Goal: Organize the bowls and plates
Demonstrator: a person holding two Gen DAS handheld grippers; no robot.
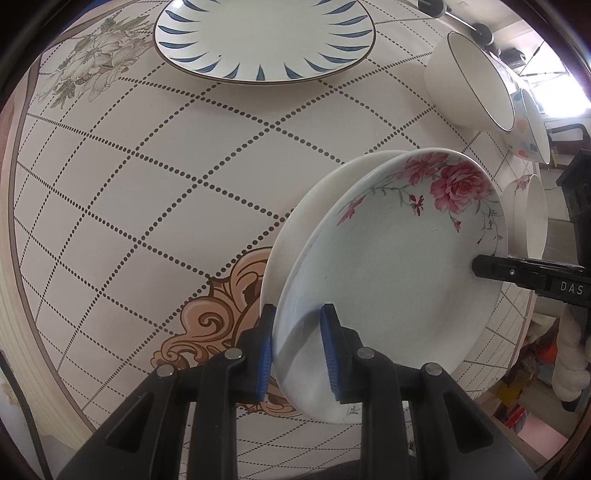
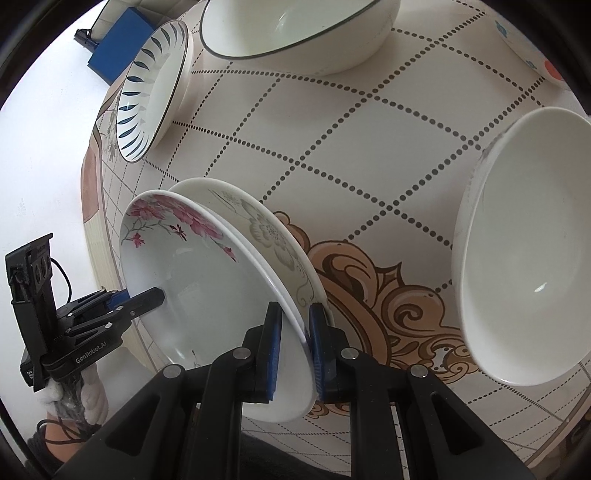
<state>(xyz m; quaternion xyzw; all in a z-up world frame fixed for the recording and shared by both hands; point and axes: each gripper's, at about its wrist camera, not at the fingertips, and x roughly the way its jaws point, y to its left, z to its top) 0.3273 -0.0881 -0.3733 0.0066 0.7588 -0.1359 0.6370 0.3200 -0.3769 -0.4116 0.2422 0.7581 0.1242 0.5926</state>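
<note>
We hold the rose-patterned plate between both tools, low and right of centre in the left wrist frame, stacked on a second plate with a pale grey flower. Our left tool is clamped on the near rim of the rose plate, one blue pad inside the dish and the other beneath it. Our right tool is clamped across the rims of both plates, at lower centre of the right wrist frame; its black finger also enters the left frame from the right edge. The stack sits over the brown scroll motif of the tabletop. A blue-striped plate lies at top centre. A dark-rimmed bowl sits at the top of the right frame, a plain white bowl at right.
</note>
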